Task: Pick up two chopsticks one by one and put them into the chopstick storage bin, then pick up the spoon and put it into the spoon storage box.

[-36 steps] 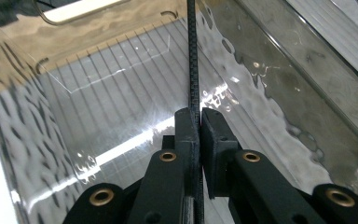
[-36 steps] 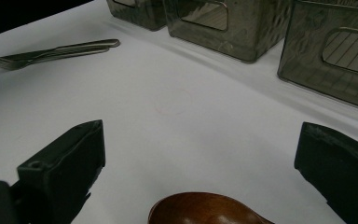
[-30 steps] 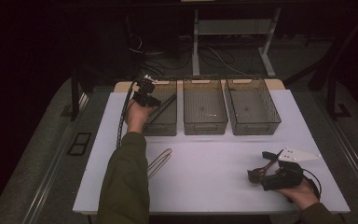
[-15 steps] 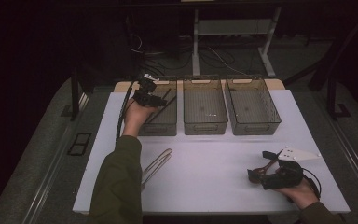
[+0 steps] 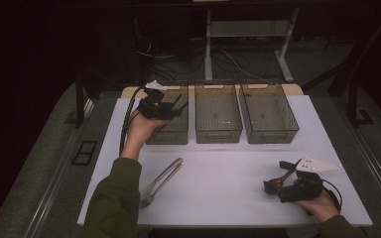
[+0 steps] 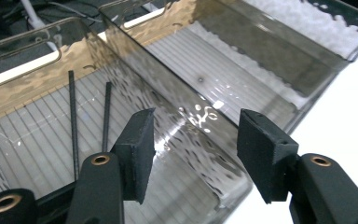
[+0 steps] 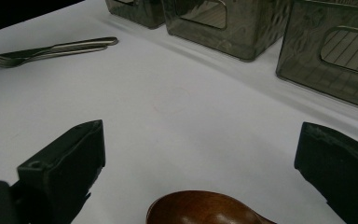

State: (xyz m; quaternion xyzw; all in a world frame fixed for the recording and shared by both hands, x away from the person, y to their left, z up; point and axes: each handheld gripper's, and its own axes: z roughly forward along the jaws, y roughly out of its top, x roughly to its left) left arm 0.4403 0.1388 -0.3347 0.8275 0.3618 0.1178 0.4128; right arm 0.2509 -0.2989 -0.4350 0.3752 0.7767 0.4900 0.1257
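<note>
My left gripper (image 5: pixel 174 105) hovers over the near end of the left smoked-plastic bin (image 5: pixel 171 133). In the left gripper view its jaws (image 6: pixel 196 149) stand apart with nothing between them, and they have just been opening. Two thin black chopsticks (image 6: pixel 74 121) lie on the ribbed floor of that bin. My right gripper (image 5: pixel 276 177) rests low on the white table at the front right, jaws wide open. The bowl of a brown wooden spoon (image 7: pixel 200 207) lies between its pads, which do not touch it.
The middle bin (image 5: pixel 218 116) and the right bin (image 5: pixel 269 111) stand side by side next to the left one at the back of the white table (image 5: pixel 228 163). A metal fork and another piece of cutlery (image 5: pixel 159 181) lie at the front left beside the left sleeve.
The left hand has lifted and drawn back a little from the left bin, and its jaws have parted. The right hand has stayed where it was.
</note>
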